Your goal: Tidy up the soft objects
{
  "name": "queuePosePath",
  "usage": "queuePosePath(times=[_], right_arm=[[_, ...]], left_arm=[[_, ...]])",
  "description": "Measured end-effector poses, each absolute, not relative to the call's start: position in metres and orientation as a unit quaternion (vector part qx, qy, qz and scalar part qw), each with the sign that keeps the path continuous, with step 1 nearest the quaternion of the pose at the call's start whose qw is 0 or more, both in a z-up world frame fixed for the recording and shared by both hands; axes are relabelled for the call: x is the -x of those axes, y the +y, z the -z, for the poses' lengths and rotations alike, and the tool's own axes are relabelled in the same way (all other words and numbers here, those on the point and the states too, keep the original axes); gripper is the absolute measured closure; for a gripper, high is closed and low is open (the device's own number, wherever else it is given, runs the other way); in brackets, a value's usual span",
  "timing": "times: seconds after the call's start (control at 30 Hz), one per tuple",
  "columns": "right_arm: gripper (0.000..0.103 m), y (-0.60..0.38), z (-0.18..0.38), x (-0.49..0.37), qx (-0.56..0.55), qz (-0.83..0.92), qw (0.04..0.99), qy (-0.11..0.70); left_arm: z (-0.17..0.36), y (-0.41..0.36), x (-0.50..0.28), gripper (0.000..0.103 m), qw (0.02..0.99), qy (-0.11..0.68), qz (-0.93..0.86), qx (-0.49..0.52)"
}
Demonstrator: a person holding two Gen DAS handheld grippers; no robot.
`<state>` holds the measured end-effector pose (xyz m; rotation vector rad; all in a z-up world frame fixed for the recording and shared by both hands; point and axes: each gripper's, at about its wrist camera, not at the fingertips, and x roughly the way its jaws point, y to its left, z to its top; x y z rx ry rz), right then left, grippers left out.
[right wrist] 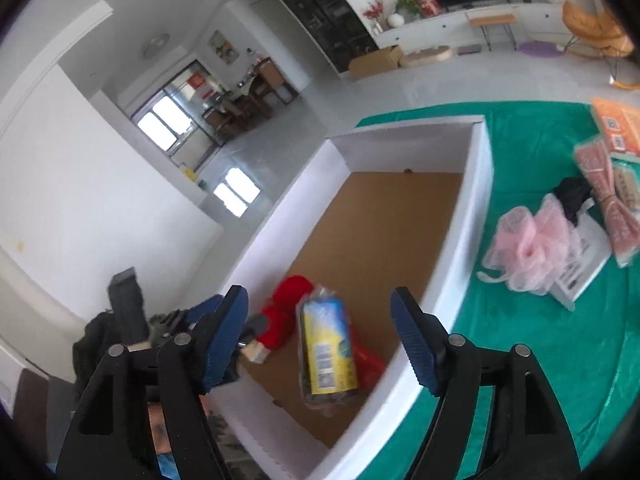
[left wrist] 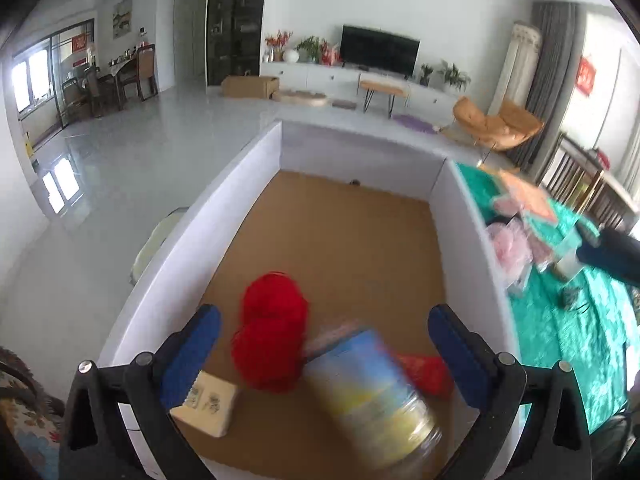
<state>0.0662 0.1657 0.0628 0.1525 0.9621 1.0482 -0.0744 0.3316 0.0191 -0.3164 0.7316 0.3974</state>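
Note:
A white box point(left wrist: 240, 184) with a brown floor stands on the green cloth; it also shows in the right wrist view point(right wrist: 476, 184). Inside lie red yarn point(left wrist: 272, 332) point(right wrist: 286, 304), a blue-and-yellow wrapped roll point(left wrist: 372, 396) point(right wrist: 328, 352), a beige sponge point(left wrist: 206, 404) and a small red item point(left wrist: 426, 372). My left gripper point(left wrist: 324, 352) is open above the box's near end, empty. My right gripper point(right wrist: 320, 332) is open and empty over the box's near corner. A pink mesh puff point(right wrist: 532, 248) point(left wrist: 508, 248) lies on the cloth to the right of the box.
Orange and pink packets point(right wrist: 612, 184), a black soft item point(right wrist: 572, 196) and a white card point(right wrist: 584, 268) lie on the green cloth point(right wrist: 540, 340) to the right. The left gripper shows in the right wrist view point(right wrist: 168, 328). Beyond is a living room floor.

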Motion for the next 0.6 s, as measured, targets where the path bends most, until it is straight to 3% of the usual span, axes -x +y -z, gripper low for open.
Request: queuePosePath(times=[0.17, 0.3, 0.47, 0.6], right_arm=[[0.023, 0.074, -0.031, -0.075, -0.023, -0.341, 0.845, 0.410], [0.023, -0.019, 0.036, -0.077, 0.001, -0.177, 0.883, 0.434], [0.023, -0.114, 0.087, -0.075, -0.007, -0.036, 0.883, 0.468], [0.023, -0.140, 0.099, -0.079, -0.013, -0.001, 0.886, 0.463]], left_arm=[[-0.035, 0.272, 0.057, 0.001, 0.930, 0.318, -0.098, 0.156], [-0.031, 0.184, 0.023, 0.001, 0.929, 0.338, 0.028, 0.146], [0.030, 0.075, -0.035, 0.001, 0.902, 0.407, 0.105, 0.093], [0.075, 0.047, -0.079, 0.001, 0.896, 0.438, 0.065, 0.023]])
